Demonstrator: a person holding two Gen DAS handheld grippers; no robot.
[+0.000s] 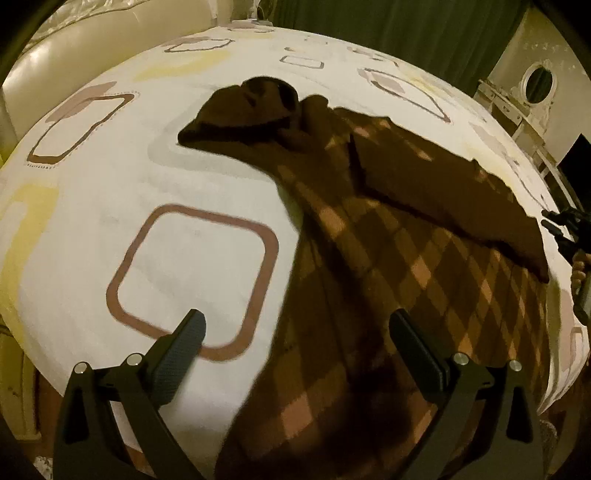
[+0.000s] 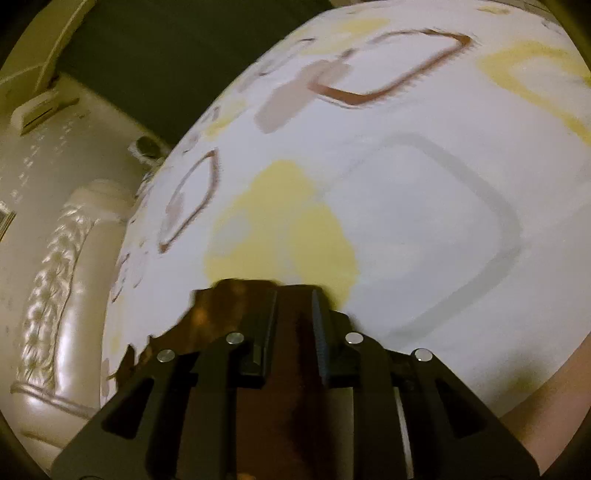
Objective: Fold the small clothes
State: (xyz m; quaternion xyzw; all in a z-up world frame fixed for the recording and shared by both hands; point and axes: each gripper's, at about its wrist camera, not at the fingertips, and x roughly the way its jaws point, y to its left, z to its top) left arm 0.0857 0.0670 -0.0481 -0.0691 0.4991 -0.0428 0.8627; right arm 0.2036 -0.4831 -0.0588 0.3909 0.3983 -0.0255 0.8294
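Sweater (image 1: 388, 240), brown with an orange diamond check, lies spread on the bed (image 1: 147, 177), which is covered by a white sheet printed with brown, yellow and grey rounded squares. Its long axis runs on a diagonal in the left wrist view, from the near edge at the bottom centre up toward the far middle of the bed. At that far end a plain dark brown part, a collar or hood (image 1: 255, 110), is bunched and points left. A plain brown sleeve (image 1: 443, 192) is folded across the body, slanting from the upper middle down to the right edge.

A cream padded headboard (image 2: 62, 280) stands at the side of the bed, and a dark green curtain (image 1: 388, 29) hangs behind it.

Left gripper (image 1: 299, 336) hovers over the near part of the sweater with its jaws wide apart and nothing between them. One finger (image 1: 181, 354) is over bare sheet, the other over the checked cloth; whether they touch the surface cannot be told.

Right gripper (image 2: 295, 314) has its jaws drawn close together, pinching a fold of the brown cloth (image 2: 236, 302), which bulges out past the tips and to their left, over the sheet. In the left wrist view it shows only at the right edge, near the sleeve's end.
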